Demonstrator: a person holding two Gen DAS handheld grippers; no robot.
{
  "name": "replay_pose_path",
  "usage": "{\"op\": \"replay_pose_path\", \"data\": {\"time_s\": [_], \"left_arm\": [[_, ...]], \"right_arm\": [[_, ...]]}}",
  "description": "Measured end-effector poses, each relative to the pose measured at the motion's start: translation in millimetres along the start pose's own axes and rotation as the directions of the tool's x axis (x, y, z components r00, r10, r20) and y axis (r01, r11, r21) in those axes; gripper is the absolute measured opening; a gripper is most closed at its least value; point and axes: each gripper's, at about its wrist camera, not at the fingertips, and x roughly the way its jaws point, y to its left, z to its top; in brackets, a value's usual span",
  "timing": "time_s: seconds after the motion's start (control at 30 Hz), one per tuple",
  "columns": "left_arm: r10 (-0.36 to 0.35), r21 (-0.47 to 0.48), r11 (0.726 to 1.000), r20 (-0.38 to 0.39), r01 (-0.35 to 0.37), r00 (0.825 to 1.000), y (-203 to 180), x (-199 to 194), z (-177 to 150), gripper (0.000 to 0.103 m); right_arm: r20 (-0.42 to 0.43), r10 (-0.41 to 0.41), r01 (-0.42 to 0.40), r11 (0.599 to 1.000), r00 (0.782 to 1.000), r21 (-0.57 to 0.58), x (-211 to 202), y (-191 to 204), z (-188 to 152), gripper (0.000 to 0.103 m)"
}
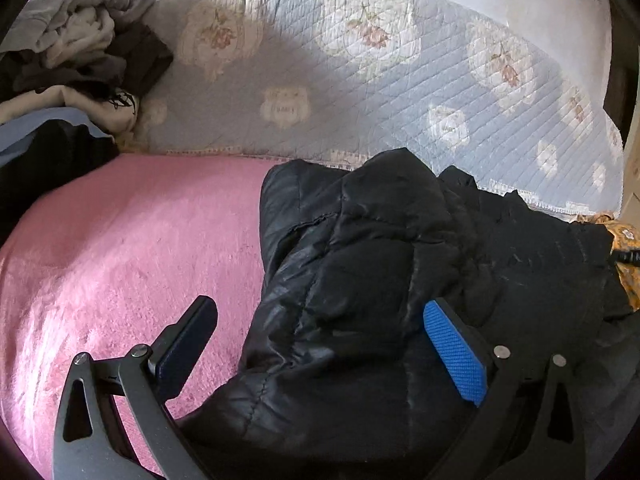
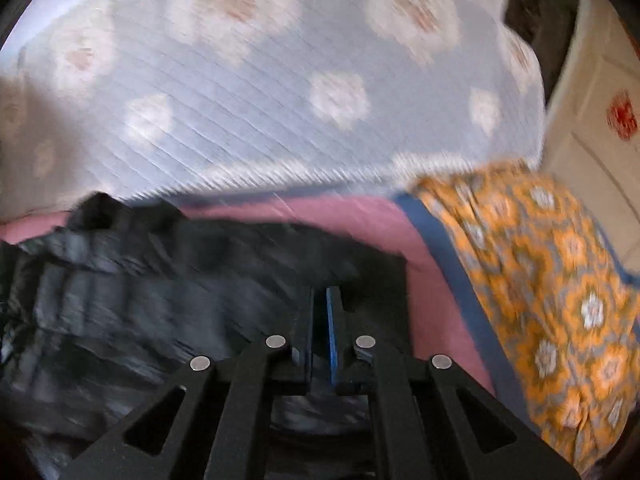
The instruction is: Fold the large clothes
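Note:
A black puffer jacket (image 1: 380, 248) lies crumpled on a pink blanket (image 1: 120, 260). My left gripper (image 1: 320, 306) is open wide above the jacket's near left edge. Its blue pad (image 1: 452, 352) rests over the black fabric, while the dark finger (image 1: 188, 344) hangs over the pink blanket. In the blurred right wrist view the jacket (image 2: 160, 280) fills the lower left. My right gripper (image 2: 320, 290) has its jaws pressed together at the jacket's right end, with black fabric bunched around the tips.
A pale blue quilted cover with rose patches (image 1: 360, 80) spreads behind the blanket. A pile of grey, white and dark clothes (image 1: 80, 40) sits at the far left. An orange patterned cloth (image 2: 540, 280) lies at the right, beside a cream door (image 2: 592, 140).

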Motion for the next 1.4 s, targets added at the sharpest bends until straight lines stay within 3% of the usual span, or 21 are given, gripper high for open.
{"op": "replay_pose_path", "data": {"time_s": [0.1,0.17,0.23,0.27,0.43,0.47,0.5,0.53,0.63,0.73,0.87,0.97,1.03,1.2,1.33,1.4], "left_arm": [[-0.055,0.013,0.998,0.06,0.055,0.997,-0.5,-12.4,-1.9,0.102],[-0.076,0.036,0.997,0.11,0.072,0.991,-4.2,-22.8,-3.7,0.102],[-0.081,0.055,0.996,0.147,0.074,0.986,-7.4,-30.3,-4.9,0.102],[-0.077,0.059,0.996,0.173,0.068,0.982,-8.2,-35.2,-6.0,0.102],[-0.062,0.004,0.998,0.253,0.063,0.966,3.5,-49.3,-4.6,0.102],[-0.065,-0.02,0.997,0.256,0.072,0.965,8.5,-49.7,-3.5,0.102],[-0.058,-0.046,0.996,0.256,0.072,0.965,13.6,-49.4,-2.4,0.102],[-0.05,-0.069,0.995,0.255,0.07,0.966,17.6,-49.1,-1.5,0.102],[-0.04,-0.144,0.986,0.249,0.078,0.968,31.4,-47.0,-1.0,0.102],[-0.02,-0.177,0.982,0.213,0.059,0.977,36.6,-39.5,-0.4,0.102],[0.04,-0.1,0.994,0.058,-0.034,0.998,19.5,-11.6,-0.4,0.102],[0.08,-0.038,0.996,-0.03,-0.081,0.996,8.0,5.4,-0.5,0.102],[0.103,-0.024,0.994,-0.038,-0.104,0.994,5.4,7.2,-1.2,0.101],[0.221,0.099,0.971,-0.02,-0.219,0.975,-15.6,8.3,-8.5,0.075],[0.25,0.114,0.963,-0.051,-0.243,0.967,-14.5,17.7,-8.7,0.07],[0.255,0.103,0.963,-0.051,-0.249,0.966,-10.5,17.4,-7.5,0.07]], "right_arm": [[-0.037,0.194,-0.19,0.978,0.98,0.091,9.7,-23.0,-5.9,0.009],[-0.036,0.281,-0.275,0.954,0.959,0.119,10.2,-26.5,-5.2,0.023],[-0.023,0.293,-0.288,0.949,0.956,0.127,9.6,-24.5,-4.7,0.057],[-0.016,0.291,-0.287,0.95,0.957,0.123,10.4,-21.4,-3.4,0.058],[0.0,0.348,-0.346,0.932,0.937,0.105,20.6,-5.2,5.1,0.058],[0.005,0.334,-0.333,0.938,0.942,0.096,21.9,-2.7,7.3,0.052],[0.017,0.301,-0.301,0.95,0.953,0.083,22.4,-2.0,8.1,0.016],[0.042,0.256,-0.258,0.964,0.966,0.06,17.8,-1.5,9.4,0.007],[0.236,0.145,-0.164,0.985,0.961,0.061,-23.7,-19.9,10.8,0.006],[0.296,0.11,-0.142,0.986,0.949,0.089,-55.3,-41.5,16.2,0.006],[0.204,0.075,-0.083,0.996,0.976,0.031,-57.3,-36.4,25.5,0.007],[0.173,0.035,-0.031,0.999,0.984,-0.024,-45.5,-26.2,22.3,0.017],[0.176,0.008,-0.008,1.0,0.984,0.0,-42.4,-32.3,15.4,0.023],[0.228,-0.06,0.046,0.997,0.972,0.067,-49.2,-63.4,-0.9,0.03],[0.166,-0.071,0.069,0.997,0.984,0.018,-37.9,-80.0,-10.5,0.035],[0.107,-0.036,0.039,0.999,0.994,-0.024,-25.9,-81.2,-13.8,0.035]]}}
